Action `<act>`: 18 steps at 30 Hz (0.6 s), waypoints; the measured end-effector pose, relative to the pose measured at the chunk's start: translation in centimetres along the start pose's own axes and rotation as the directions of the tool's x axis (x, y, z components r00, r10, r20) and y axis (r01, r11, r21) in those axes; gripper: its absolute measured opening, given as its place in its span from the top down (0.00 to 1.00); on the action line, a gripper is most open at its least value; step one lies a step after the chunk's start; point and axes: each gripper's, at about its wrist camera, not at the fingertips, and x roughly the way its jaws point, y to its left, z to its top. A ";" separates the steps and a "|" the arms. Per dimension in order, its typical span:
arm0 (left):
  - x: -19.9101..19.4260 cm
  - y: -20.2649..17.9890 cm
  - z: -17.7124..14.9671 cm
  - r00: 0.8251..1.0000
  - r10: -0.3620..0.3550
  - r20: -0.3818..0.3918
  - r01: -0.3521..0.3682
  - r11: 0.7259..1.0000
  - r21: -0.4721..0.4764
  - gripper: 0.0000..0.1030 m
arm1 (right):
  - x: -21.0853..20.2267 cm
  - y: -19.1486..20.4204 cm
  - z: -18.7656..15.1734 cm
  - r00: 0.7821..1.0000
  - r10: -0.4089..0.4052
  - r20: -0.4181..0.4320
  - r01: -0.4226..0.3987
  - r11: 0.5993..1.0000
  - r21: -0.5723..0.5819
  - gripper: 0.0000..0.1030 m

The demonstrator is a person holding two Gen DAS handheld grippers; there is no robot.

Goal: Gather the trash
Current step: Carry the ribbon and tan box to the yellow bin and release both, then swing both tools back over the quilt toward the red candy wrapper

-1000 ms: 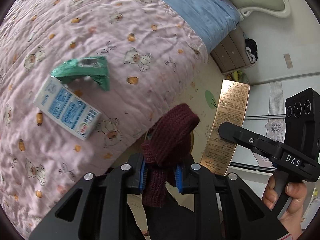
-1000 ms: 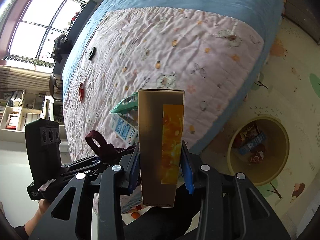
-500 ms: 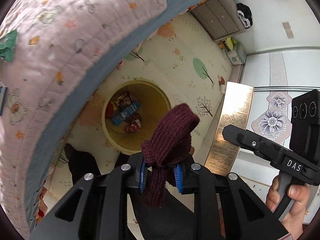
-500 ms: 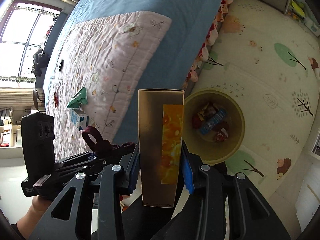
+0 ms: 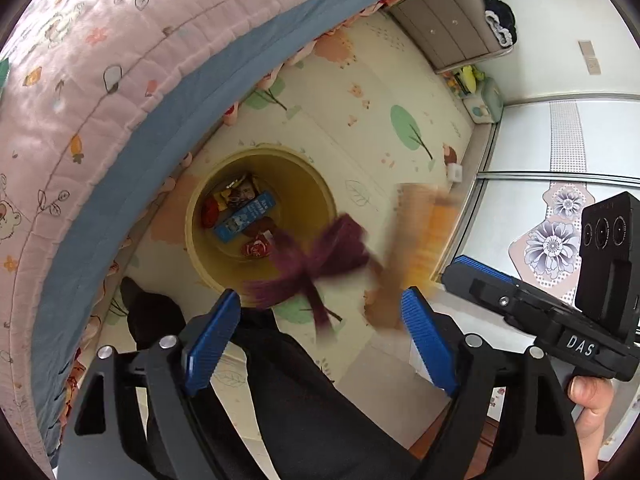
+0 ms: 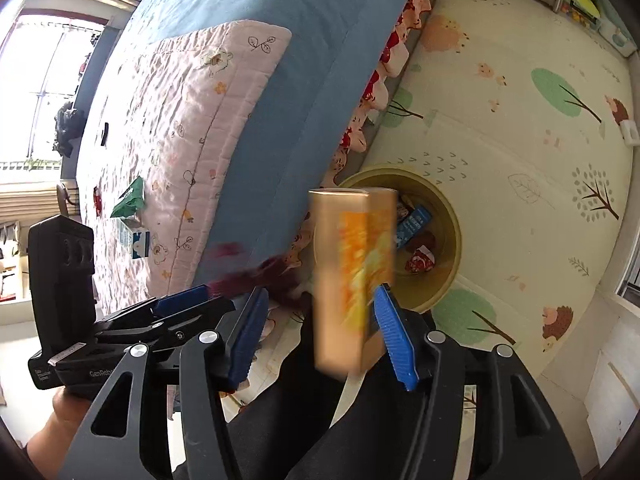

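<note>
Hanging wide open above the round yellow trash bin (image 5: 260, 216) at frame centre, the left gripper (image 5: 320, 320) holds nothing; the blurred maroon knitted fabric (image 5: 320, 256) is mid-air. Equally spread, the right gripper (image 6: 320, 324) frames a blurred gold-and-orange cardboard box (image 6: 352, 272).

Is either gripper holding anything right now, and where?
Nothing. Both the left gripper and right gripper are open; the maroon knit and gold box are blurred, apparently falling.

A yellow bin (image 5: 320, 200) stands on the play mat (image 6: 500, 80) just beside the bed (image 6: 240, 40). On the bed's pink quilt (image 6: 180, 120) lie a green wrapper (image 6: 130, 199) and a carton (image 6: 136, 240).
</note>
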 end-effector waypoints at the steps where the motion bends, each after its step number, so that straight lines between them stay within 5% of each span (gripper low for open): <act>1: 0.1 0.2 0.0 1.000 0.009 -0.003 -0.009 1.000 -0.003 0.20 | 0.0 -0.1 -0.1 1.000 0.005 0.000 -0.005 1.000 0.003 0.46; 18: -3.1 3.7 -1.4 0.998 -0.004 0.064 0.008 0.998 -0.063 0.20 | 0.1 3.2 -0.2 1.000 0.031 -0.005 -0.031 0.999 -0.033 0.46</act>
